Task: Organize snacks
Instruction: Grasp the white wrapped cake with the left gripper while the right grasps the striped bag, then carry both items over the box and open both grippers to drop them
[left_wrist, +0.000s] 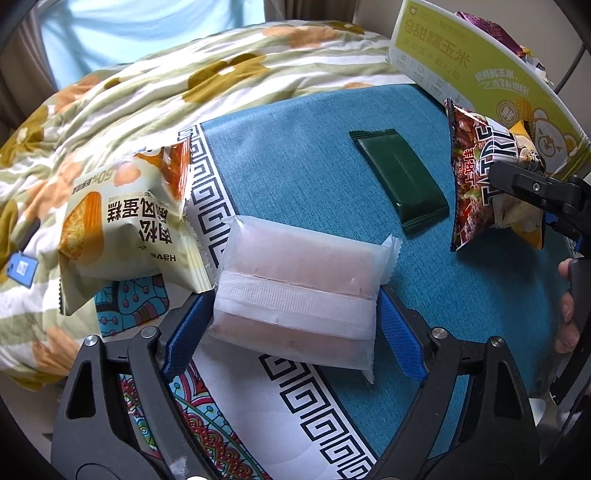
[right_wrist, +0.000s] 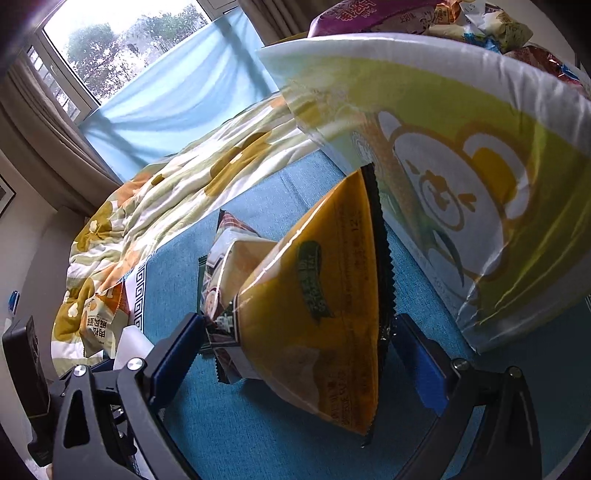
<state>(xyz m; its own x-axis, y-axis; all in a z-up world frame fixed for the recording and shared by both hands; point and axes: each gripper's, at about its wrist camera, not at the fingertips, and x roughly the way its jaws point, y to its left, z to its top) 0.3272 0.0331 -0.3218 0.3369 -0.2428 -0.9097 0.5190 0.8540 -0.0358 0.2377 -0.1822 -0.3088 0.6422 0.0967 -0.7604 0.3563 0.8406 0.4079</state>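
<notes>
Left wrist view: left gripper (left_wrist: 295, 314) has its fingers (left_wrist: 400, 332) pressed on both ends of the frosted white packet (left_wrist: 295, 288), resting on the blue worktop (left_wrist: 295, 155); green wrapper (left_wrist: 400, 184) and cake bag (left_wrist: 125, 221) lie loose, so sorting looks partly done. Right wrist view: right gripper (right_wrist: 306, 339) fingers clamp the yellow-backed snack bag (right_wrist: 317, 314), held off the worktop beside the corn box (right_wrist: 461, 184), already stocked with snacks.
</notes>
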